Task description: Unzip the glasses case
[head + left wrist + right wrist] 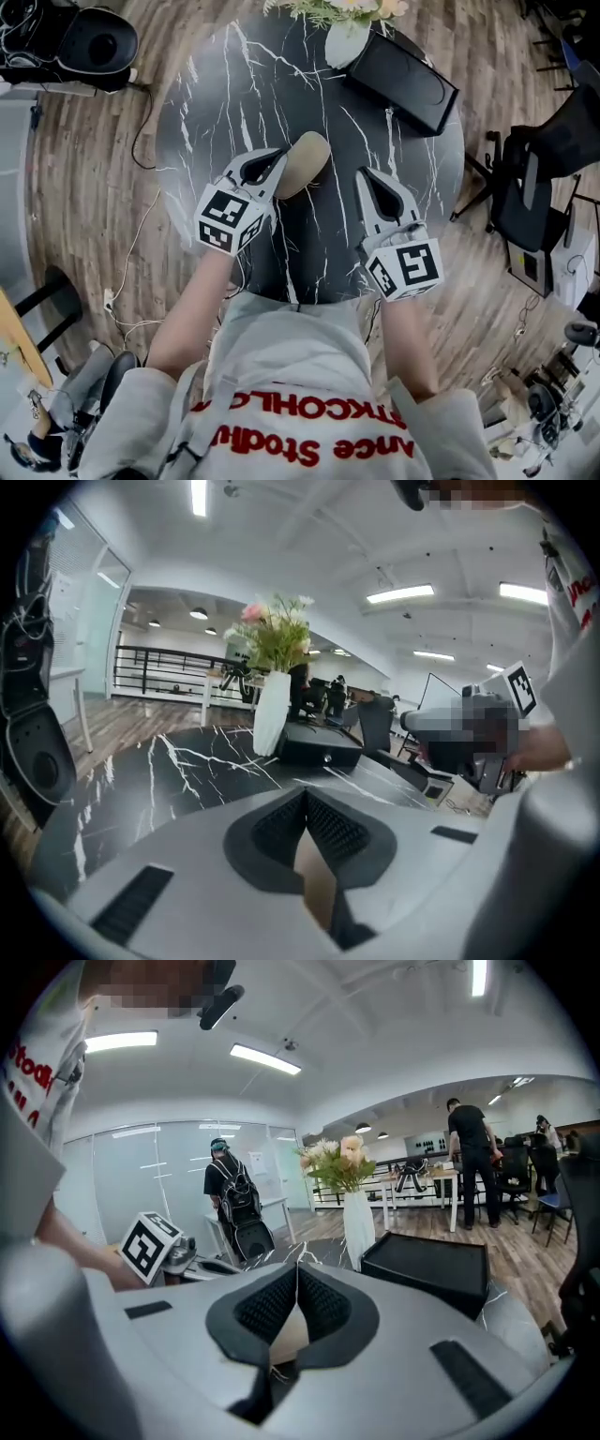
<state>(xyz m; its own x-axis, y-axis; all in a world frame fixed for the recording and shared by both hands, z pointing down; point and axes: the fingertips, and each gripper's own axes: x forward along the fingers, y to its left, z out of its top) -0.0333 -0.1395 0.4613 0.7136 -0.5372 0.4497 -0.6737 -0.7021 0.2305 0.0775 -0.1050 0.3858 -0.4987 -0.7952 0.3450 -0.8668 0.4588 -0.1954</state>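
A tan oval glasses case (307, 159) lies near the middle of the round black marble table (216, 103). My left gripper (281, 153) hangs over the case's left end with its jaws together and nothing between them. My right gripper (362, 173) is a short way to the right of the case, also shut and empty. In the left gripper view the ribbed pads (328, 829) meet at the gripper's (305, 794) tip, and the tan case (314, 874) shows below them. The right gripper view shows the same: the gripper (296, 1267) closed, with the case (286, 1340) beneath.
A black box (403, 80) and a white vase of flowers (347, 37) stand at the table's far side. Beside the table on the right is a black chair (539, 187). Dark equipment (89, 42) sits on the floor at the far left. People (469, 1157) stand in the room beyond.
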